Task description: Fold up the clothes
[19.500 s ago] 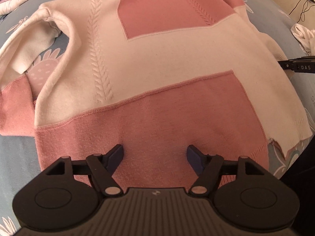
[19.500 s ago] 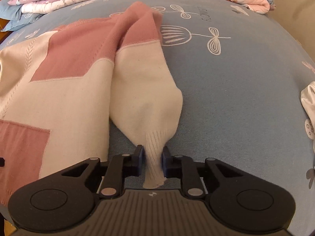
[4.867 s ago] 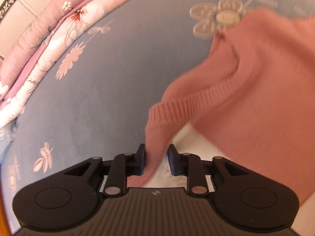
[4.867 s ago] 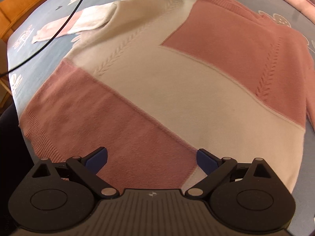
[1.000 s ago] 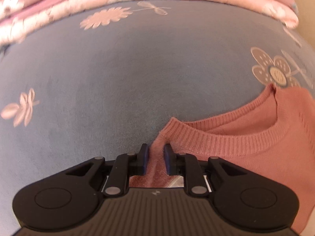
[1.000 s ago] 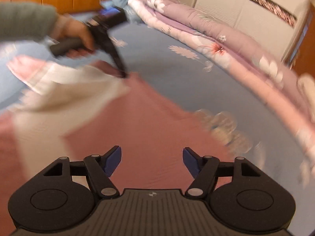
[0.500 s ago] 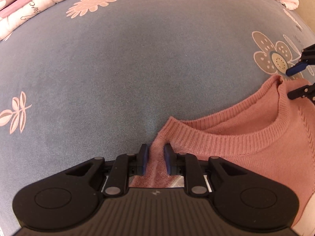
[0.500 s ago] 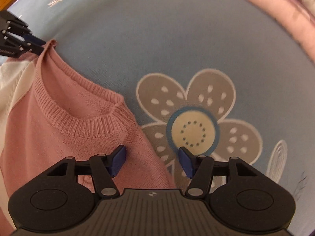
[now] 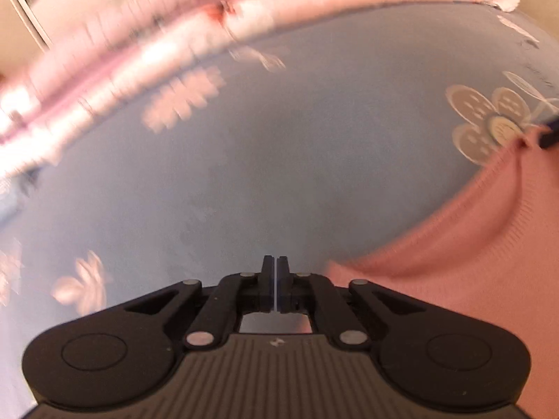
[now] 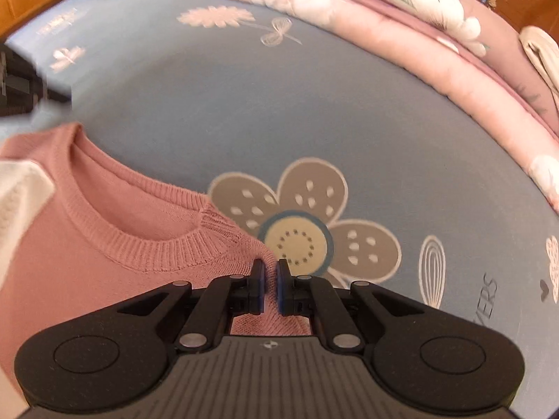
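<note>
1. Left wrist view, blurred by motion: your left gripper has its fingers pressed together with only a hairline gap and nothing visible between them. It sits over the blue bedsheet.
2. The pink sweater lies to the right of the left gripper, its edge just beside the right finger linkage, not in the pinch. A grey flower print is far ahead-right, past the sweater edge. A dark tip at the far right frame edge touches the sweater; too blurred to identify.
3. The pink floral quilt runs along the far side, ahead of you.
4. Right wrist view: your right gripper is nearly closed, pinching the sweater at its shoulder edge, right of the ribbed collar. Pink knit shows between and below the fingers.
5. The sweater spreads left of the right gripper, with a white panel at far left. The flower print is just ahead-right; the quilt lies beyond.
</note>
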The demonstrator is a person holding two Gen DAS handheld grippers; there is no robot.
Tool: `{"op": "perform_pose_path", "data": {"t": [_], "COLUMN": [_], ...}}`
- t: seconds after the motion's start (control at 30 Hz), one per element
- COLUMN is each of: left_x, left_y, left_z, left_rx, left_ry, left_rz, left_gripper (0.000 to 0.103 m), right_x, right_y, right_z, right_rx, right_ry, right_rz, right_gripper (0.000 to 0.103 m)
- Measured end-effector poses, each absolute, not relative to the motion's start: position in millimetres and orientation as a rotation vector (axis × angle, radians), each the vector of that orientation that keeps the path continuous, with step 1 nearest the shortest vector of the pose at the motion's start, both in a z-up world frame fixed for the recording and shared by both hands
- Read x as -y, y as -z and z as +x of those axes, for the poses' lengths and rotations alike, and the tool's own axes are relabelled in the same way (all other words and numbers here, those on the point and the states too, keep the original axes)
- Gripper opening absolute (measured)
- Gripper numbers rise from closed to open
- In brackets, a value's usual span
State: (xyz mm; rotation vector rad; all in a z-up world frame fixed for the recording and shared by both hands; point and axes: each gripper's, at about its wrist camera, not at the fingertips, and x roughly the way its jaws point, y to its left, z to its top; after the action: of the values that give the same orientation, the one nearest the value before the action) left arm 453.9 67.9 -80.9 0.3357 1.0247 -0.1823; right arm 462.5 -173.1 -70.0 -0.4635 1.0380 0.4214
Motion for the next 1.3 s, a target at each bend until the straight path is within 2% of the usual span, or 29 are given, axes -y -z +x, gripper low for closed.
{"op": "perform_pose_path", "data": {"t": [0.03,0.13,0.17,0.2,0.3,0.47,0.57,0.73,0.77,0.8,0.97,1.03,1.1,1.17,1.2,1.3], "left_x": [-69.5,-62.6,-60.8,-61.7,-78.9,-108.1,-125.7,-134.1,-134.0,-133.9,-133.3,-133.1,-132.9,-126.0,-122.9,-116.1], "left_y": [84.2,101.7,107.1,107.0,91.8,82.3,77.3,72.2,70.7,69.3,62.0,59.1,56.2,57.3,57.8,56.2], "left_z": [459.6,456.6,453.0,446.8,420.6,370.0,339.6,313.6,311.5,309.5,299.5,295.5,291.5,290.5,289.6,283.9], "left_rx": [-1.064,-1.105,-1.114,-1.107,-1.05,-1.095,-1.126,-1.151,-1.153,-1.155,-1.165,-1.169,-1.173,-1.179,-1.184,-1.186], "left_ry": [0.201,0.208,0.216,0.225,0.255,0.309,0.341,0.342,0.338,0.334,0.315,0.308,0.3,0.304,0.309,0.328], "left_rz": [0.282,0.347,0.384,0.395,0.394,0.295,0.233,0.196,0.192,0.187,0.166,0.158,0.15,0.151,0.145,0.135], "left_gripper": [0.0,0.0,0.001,0.003,0.005,0.006,0.006,0.006,0.006,0.006,0.008,0.016,0.018,0.018,0.018,0.018], "right_x": [171.1,163.9,163.0,168.2,202.1,269.4,304.0,344.5,347.2,347.3,336.9,341.2,346.1,345.9,343.5,337.7], "right_y": [79.3,99.8,97.4,90.3,60.3,44.5,54.8,79.9,80.5,80.4,64.6,55.4,55.4,66.3,75.7,75.0], "right_z": [461.9,452.6,449.5,446.9,440.8,431.8,420.1,401.6,398.5,394.7,379.0,378.2,380.6,383.8,383.9,368.4], "right_rx": [-1.045,-0.994,-0.983,-0.981,-0.968,-1.036,-1.114,-1.188,-1.18,-1.172,-1.116,-1.073,-1.056,-1.061,-1.075,-1.036], "right_ry": [-0.403,-0.369,-0.374,-0.393,-0.458,-0.467,-0.465,-0.436,-0.447,-0.451,-0.344,-0.254,-0.201,-0.18,-0.174,-0.156], "right_rz": [-0.477,-0.51,-0.528,-0.513,-0.377,-0.332,-0.326,-0.217,-0.186,-0.18,-0.32,-0.353,-0.344,-0.365,-0.403,-0.438], "right_gripper": [0.008,0.012,0.015,0.023,0.039,0.043,0.056,0.057,0.048,0.009,0.007,0.007,0.008,0.011,0.017,0.024]}}
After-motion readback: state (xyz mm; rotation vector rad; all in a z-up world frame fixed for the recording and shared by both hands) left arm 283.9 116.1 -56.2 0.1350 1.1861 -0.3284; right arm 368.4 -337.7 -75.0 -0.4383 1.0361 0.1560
